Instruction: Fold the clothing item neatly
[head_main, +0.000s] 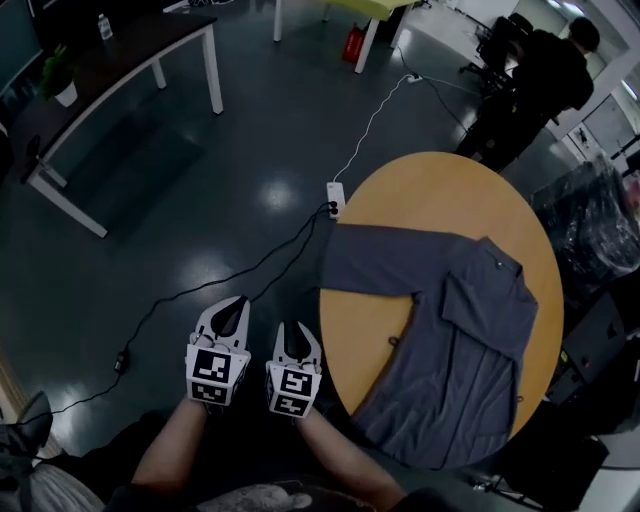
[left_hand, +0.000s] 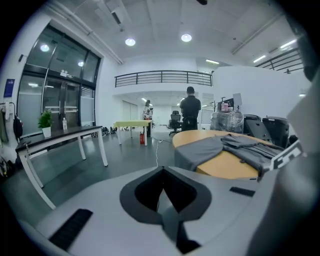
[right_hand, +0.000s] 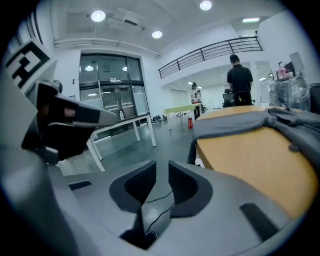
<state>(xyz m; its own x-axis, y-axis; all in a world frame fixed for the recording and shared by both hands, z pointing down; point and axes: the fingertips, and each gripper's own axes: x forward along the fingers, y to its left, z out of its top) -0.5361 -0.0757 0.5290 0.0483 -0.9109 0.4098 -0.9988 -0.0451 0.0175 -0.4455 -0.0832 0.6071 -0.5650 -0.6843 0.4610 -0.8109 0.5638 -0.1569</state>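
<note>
Nearest, the person's two forearms reach forward over the dark floor, short of the bench's near-left edge. The left gripper (head_main: 232, 308) has its jaws clenched tip to tip with nothing between them. The right gripper (head_main: 296, 335), just beside it, has its jaws released to a narrow gap, and only floor and a cable show through. Both are empty and clear of the cloth, which looks like a pause or an approach rather than a fold under way.

Beyond them stands the round, light wooden bench (head_main: 440, 190). The grey long-sleeved button shirt (head_main: 470, 340) lies spread over its right half. The hem overhangs the near edge and the collar points to the far-right edge. One sleeve (head_main: 370, 265) stretches across to the left edge and droops over it. That sleeve is probably the nearest part to seize for the next fold.

On the floor by the bench's far-left edge sits a white power strip (head_main: 336, 196), with a black cable (head_main: 200, 290) trailing away. Farther off a person in dark clothes (head_main: 540, 80) stands facing away.
</note>
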